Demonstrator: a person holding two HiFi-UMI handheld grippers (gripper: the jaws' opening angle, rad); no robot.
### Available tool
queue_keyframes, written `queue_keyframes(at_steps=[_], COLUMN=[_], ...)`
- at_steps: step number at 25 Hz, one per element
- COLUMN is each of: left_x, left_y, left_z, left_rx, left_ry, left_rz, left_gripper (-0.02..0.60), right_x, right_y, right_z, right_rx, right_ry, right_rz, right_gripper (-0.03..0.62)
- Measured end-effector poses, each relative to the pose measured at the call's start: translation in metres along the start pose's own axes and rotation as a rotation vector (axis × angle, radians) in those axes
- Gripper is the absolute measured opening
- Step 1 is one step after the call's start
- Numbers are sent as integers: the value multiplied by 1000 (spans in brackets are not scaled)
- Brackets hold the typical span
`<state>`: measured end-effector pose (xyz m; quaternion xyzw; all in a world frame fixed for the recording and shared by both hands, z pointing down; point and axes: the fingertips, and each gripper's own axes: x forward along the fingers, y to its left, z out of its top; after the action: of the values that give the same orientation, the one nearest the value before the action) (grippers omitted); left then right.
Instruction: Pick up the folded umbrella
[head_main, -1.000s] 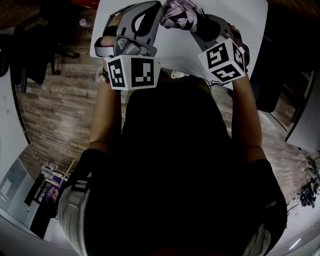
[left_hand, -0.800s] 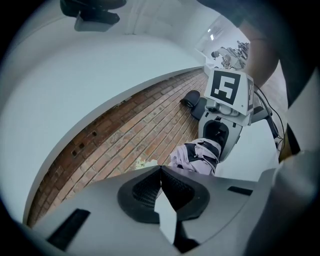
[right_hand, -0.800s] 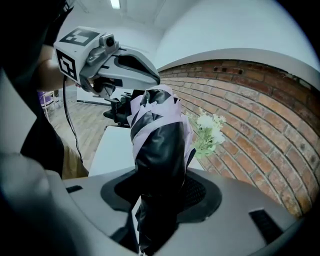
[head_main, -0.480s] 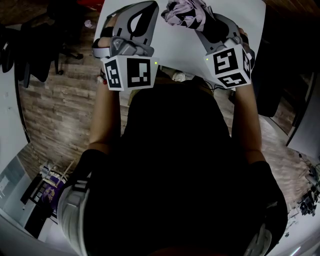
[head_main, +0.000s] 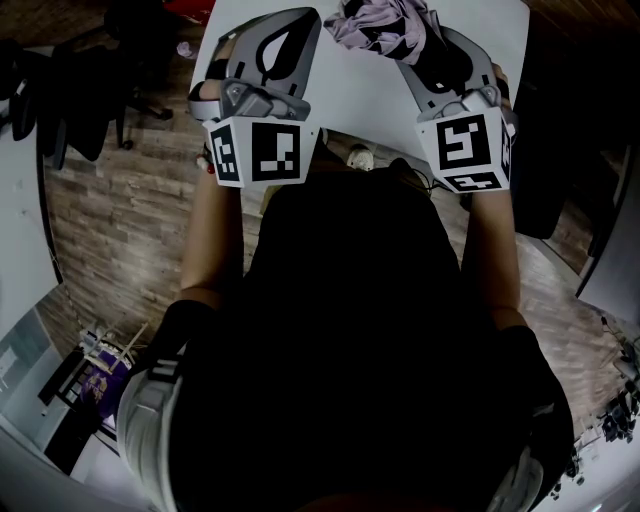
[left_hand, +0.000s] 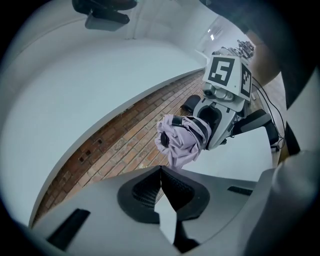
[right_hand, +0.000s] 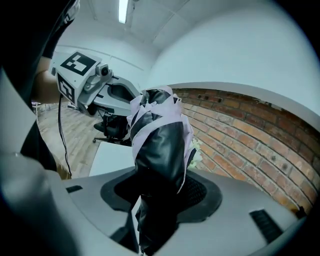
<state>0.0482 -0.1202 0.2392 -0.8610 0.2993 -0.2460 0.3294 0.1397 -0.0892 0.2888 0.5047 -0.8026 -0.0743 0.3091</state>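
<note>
While brown plank floor (head_main: 120, 200) fills the left of the head view, a white table (head_main: 370, 100) lies ahead of the person's dark torso (head_main: 350, 350), and both arms reach out over its near edge. Above that table the left gripper (left_hand: 161, 167) points forward with its jaws closed tip to tip and nothing caught between them; only a sliver of white tabletop shows through the slot lower down. Beside it, the right gripper (right_hand: 165, 192) has its jaws clamped on the folded umbrella (right_hand: 160, 135), whose black and lilac bundle stands out past the pads, clear of the tabletop. Seen from the left gripper, the umbrella's crumpled lilac end hangs just beyond the closed jaws, near them, though contact cannot be judged. From the head view the umbrella sits at the top edge, between the two grippers' front ends.
</note>
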Motion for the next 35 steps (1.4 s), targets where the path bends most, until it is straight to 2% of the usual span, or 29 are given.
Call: queue_keyframes(at_steps=[5, 10, 18, 25, 30, 35], left_x=[-6, -9, -9, -17, -22, -26], left_y=[-6, -6, -12, -17, -16, -13], left_z=[14, 28, 48, 54, 54, 52], left_rx=[-3, -38, -39, -25, -22, -26], left_ry=[-24, -62, -107, -109, -112, -109], left_rz=[-2, 2, -3, -13, -4, 2], left_gripper=[13, 13, 14, 14, 13, 14], right_x=[-20, -39, -57, -66, -74, -72], right_y=[-9, -18, -26, -23, -26, -25], right_z=[15, 28, 24, 24, 34, 37], right_rx=[23, 19, 26, -20, -58, -59], right_ry=[-57, -104, -130, -131, -180, -181], right_rz=[-44, -89, -140, -181, -266, -261], right_gripper=[219, 221, 222, 222, 221, 221])
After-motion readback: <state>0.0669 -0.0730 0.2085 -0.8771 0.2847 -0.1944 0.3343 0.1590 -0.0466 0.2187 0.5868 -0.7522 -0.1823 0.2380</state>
